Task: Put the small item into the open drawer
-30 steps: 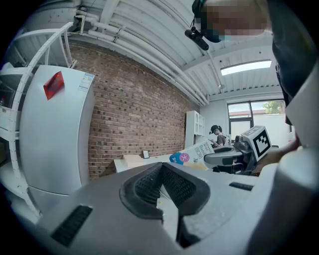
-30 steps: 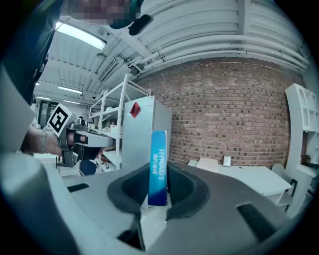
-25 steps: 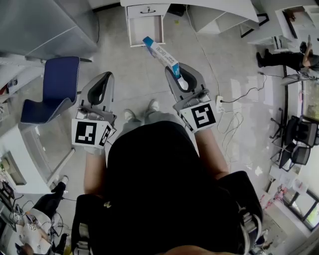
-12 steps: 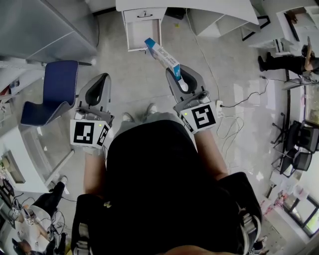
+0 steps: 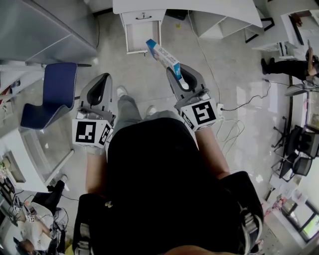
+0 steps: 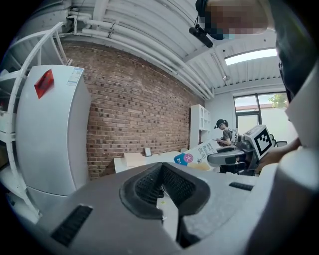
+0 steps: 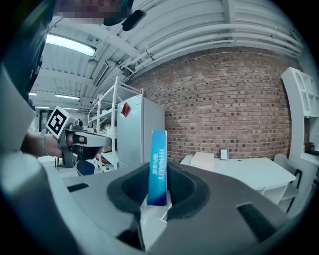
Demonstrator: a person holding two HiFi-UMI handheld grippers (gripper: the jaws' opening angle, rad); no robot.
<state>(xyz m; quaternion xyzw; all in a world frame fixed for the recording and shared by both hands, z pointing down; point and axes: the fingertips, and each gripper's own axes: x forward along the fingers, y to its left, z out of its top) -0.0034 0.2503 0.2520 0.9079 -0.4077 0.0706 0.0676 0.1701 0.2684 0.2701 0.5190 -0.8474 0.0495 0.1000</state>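
Observation:
In the head view my right gripper (image 5: 182, 74) is shut on a long blue and white box (image 5: 162, 56), whose free end points toward the open white drawer (image 5: 142, 33) under the white desk (image 5: 199, 6). The box stands upright between the jaws in the right gripper view (image 7: 158, 167), with the right gripper (image 7: 158, 195) closed on its lower end. My left gripper (image 5: 101, 79) hangs level with it at the left, jaws together and nothing in them (image 6: 161, 180). From the left gripper view the box (image 6: 197, 154) shows off to the right.
A blue chair (image 5: 54, 94) stands at the left beside a grey cabinet (image 5: 45, 25). Cables and a power strip (image 5: 220, 105) lie on the floor at the right. Another person (image 5: 291, 63) stands at the far right. The holder's foot (image 5: 121, 91) is forward.
The holder's left leg has stepped forward toward the drawer. Both grippers keep their pose, and the box stays held in the right one.

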